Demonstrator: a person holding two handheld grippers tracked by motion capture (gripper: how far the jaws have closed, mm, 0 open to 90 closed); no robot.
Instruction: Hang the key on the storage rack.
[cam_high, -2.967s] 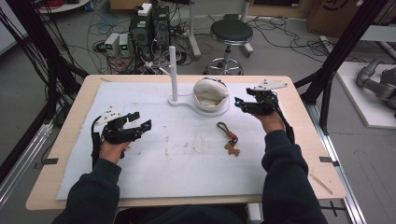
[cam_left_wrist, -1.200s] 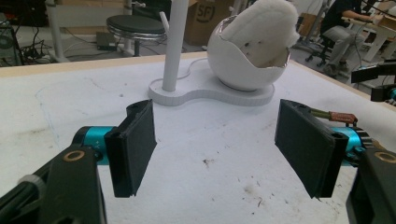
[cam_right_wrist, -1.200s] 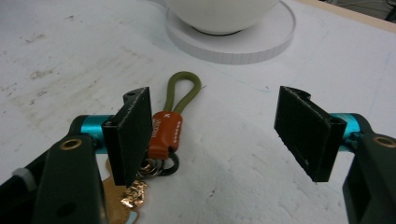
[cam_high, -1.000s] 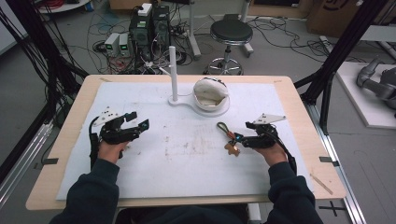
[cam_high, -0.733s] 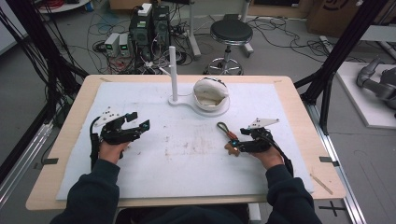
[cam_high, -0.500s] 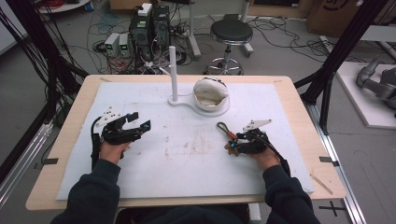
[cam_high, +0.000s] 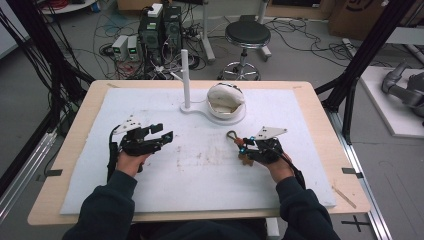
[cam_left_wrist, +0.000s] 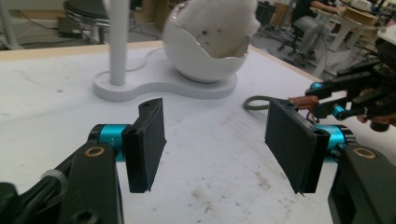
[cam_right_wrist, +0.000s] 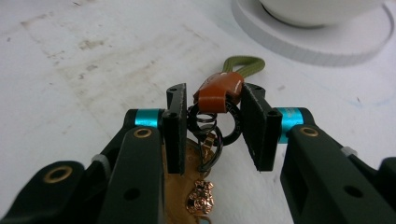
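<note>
Keychain (cam_right_wrist: 212, 126) lower end cut off by bottom edge in right gripper view; gold disc partly hidden behind right gripper (cam_right_wrist: 210, 126) jaw. Whether jaws touch keychain: cannot tell. In high view keychain (cam_high: 239, 145) too small to read. White bowl (cam_right_wrist: 322, 9) cropped by top edge.

A pale wooden table (cam_high: 325, 125) carries a white mat (cam_high: 200, 170) marked with brownish stains near its middle. At the mat's far side stands a flat white base (cam_high: 192, 108) with a slim upright post (cam_high: 185, 75) on its left lobe and a cracked, egg-like white shell (cam_high: 226, 100) on its right – something soft and pale sits inside the shell. Behind the table, on the grey floor, are a round black stool (cam_high: 247, 34), dark computer towers (cam_high: 160, 27) and loose cables (cam_high: 300, 30). Black frame struts (cam_high: 360, 60) slant at both sides – a grey machine part (cam_high: 405, 90) lies far right
</note>
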